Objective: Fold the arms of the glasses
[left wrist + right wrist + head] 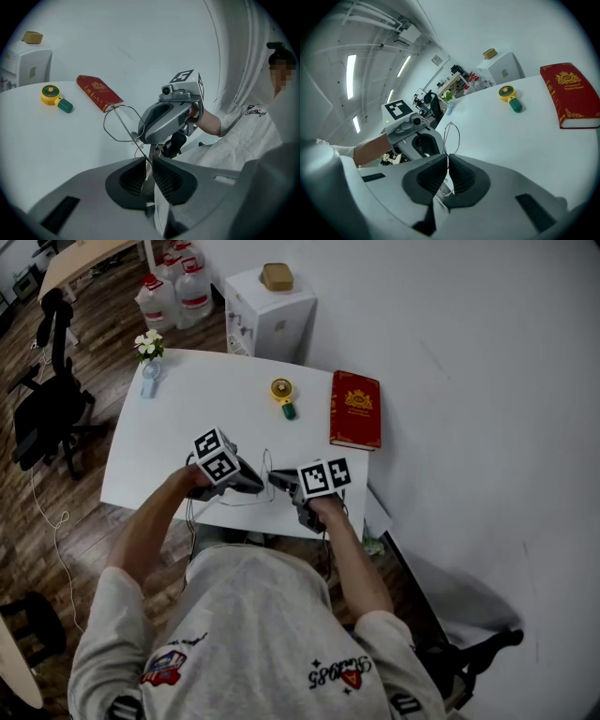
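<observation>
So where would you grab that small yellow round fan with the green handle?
Probably by the green handle, from above, jaws across it: the small yellow round fan lies flat on the white table, and the handle is narrower than its head.

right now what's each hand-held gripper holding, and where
The glasses: left hand-held gripper pinches one thin arm; right hand-held gripper pinches the wire frame by a lens rim.

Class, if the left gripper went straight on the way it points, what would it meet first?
Probably the right gripper, close ahead and also shut on the glasses that the left gripper holds; depth is hard to judge.
</observation>
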Demonstrator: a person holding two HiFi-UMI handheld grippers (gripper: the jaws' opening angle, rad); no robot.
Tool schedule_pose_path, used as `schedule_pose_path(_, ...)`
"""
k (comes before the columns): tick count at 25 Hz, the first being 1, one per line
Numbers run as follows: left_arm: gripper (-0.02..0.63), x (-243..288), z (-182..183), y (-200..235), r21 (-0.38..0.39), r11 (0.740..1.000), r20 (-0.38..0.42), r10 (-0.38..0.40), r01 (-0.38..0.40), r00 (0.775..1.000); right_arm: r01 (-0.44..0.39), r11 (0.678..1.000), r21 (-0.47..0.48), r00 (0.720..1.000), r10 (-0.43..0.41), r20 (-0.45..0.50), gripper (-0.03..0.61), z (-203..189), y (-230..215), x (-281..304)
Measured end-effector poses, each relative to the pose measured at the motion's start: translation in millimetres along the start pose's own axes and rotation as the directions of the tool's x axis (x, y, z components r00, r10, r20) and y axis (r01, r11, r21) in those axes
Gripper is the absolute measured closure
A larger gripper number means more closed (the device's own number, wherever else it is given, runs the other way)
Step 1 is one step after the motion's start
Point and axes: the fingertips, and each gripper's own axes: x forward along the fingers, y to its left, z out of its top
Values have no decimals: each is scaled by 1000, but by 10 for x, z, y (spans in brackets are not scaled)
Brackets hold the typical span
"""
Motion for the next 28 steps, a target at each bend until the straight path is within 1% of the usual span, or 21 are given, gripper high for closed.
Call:
schedule_pose_path(4, 564, 90, -32, -56, -8, 1000, -60, -28, 27, 998, -25, 1000, -11, 1000, 25, 3, 561, -25, 60, 29)
schedule_pose_path(7, 497, 161, -94, -71, 12, 999, -110, -34, 35, 993, -31, 999, -13, 999, 31, 12, 561, -3, 80, 43)
schedule_pose_path(9, 464, 173, -121, -73, 28, 999, -120, -26, 30, 992, -20, 1000, -22, 1000, 21, 12, 561, 2, 79, 26)
schedule_pose_path(11, 417, 137, -88, -59, 37, 999, -91, -8, 11, 996, -8, 1000, -25, 1000, 8, 20, 561, 10, 51, -13)
schedule_pose_path(14, 398, -36, 31, 45, 56, 997, -1, 55, -55, 998, 9, 1000, -28, 999, -8, 49, 561, 56, -40, -75)
schedule_pose_path(16, 393, -220, 105, 136, 64, 991, 84, 111, -117, 990, 25, 999, -32, 998, -23, 66, 561, 82, -106, -99)
schedule_pose_path(17, 391, -323, 133, 174, 62, 987, 135, 141, -150, 981, 33, 999, -32, 997, -30, 75, 561, 91, -133, -109)
schedule_pose_path(18, 390, -428, 155, 204, 57, 981, 187, 173, -187, 967, 39, 999, -30, 996, -36, 84, 561, 99, -156, -117)
schedule_pose_path(19, 390, -533, 168, 231, 50, 972, 239, 210, -228, 948, 44, 999, -28, 995, -41, 95, 561, 111, -178, -127)
schedule_pose_path(21, 383, -729, 165, 286, 35, 945, 329, 295, -324, 897, 55, 998, -23, 992, -52, 118, 561, 156, -217, -149)
schedule_pose_path(23, 383, -891, 124, 321, 11, 915, 405, 365, -404, 838, 67, 998, -17, 988, -64, 141, 561, 228, -251, -168)
schedule_pose_path(25, 383, -1030, 63, 339, -40, 891, 477, 415, -452, 775, 85, 996, -5, 984, -83, 160, 561, 307, -297, -173)
schedule_pose_path(27, 383, -1157, -15, 341, -118, 875, 549, 452, -470, 703, 104, 995, 10, 979, -104, 177, 561, 380, -341, -177)
schedule_pose_path(28, 383, -1210, -64, 332, -164, 869, 583, 467, -466, 665, 111, 994, 18, 976, -112, 185, 561, 414, -357, -181)
